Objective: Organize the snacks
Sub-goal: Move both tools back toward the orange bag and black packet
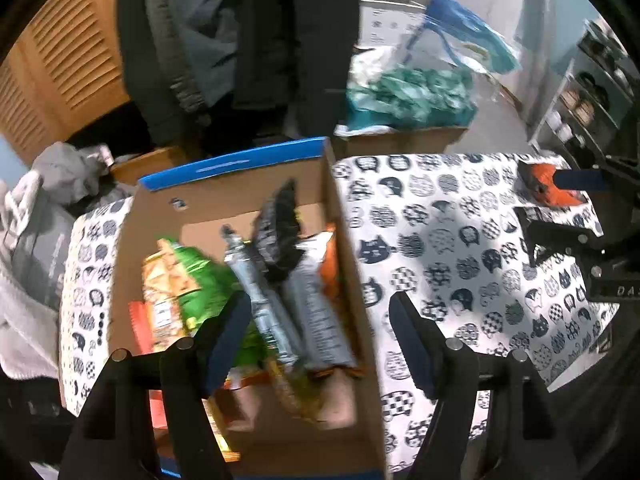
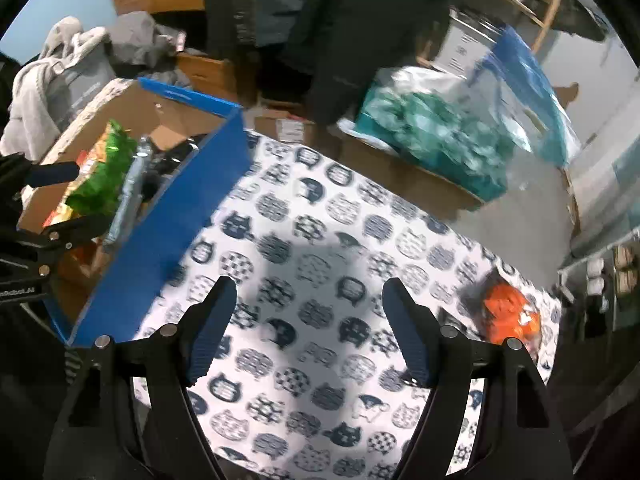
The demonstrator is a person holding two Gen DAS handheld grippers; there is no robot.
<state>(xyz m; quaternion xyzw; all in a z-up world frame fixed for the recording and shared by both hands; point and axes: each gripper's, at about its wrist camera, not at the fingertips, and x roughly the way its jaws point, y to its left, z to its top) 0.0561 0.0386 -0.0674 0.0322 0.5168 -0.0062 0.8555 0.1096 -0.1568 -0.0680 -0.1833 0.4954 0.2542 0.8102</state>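
Observation:
A cardboard box with a blue rim (image 1: 236, 164) (image 2: 160, 236) stands on the cat-print tablecloth (image 1: 440, 240) (image 2: 320, 280). It holds several snack packs: a green bag (image 1: 192, 280) (image 2: 104, 176), silver packs (image 1: 312, 312) and a black pack (image 1: 280, 224). An orange snack pack (image 1: 548, 192) (image 2: 508, 316) lies on the cloth at the right. My left gripper (image 1: 320, 320) is open and empty above the box. My right gripper (image 2: 308, 308) is open and empty above the cloth, left of the orange pack. It also shows in the left wrist view (image 1: 568, 216).
A box with teal and blue bags (image 1: 412, 96) (image 2: 440, 140) stands behind the table. Clothes hang at the back (image 1: 240, 40). Grey cloth lies at the left (image 1: 48, 184). Shelves stand at the right (image 1: 588, 92).

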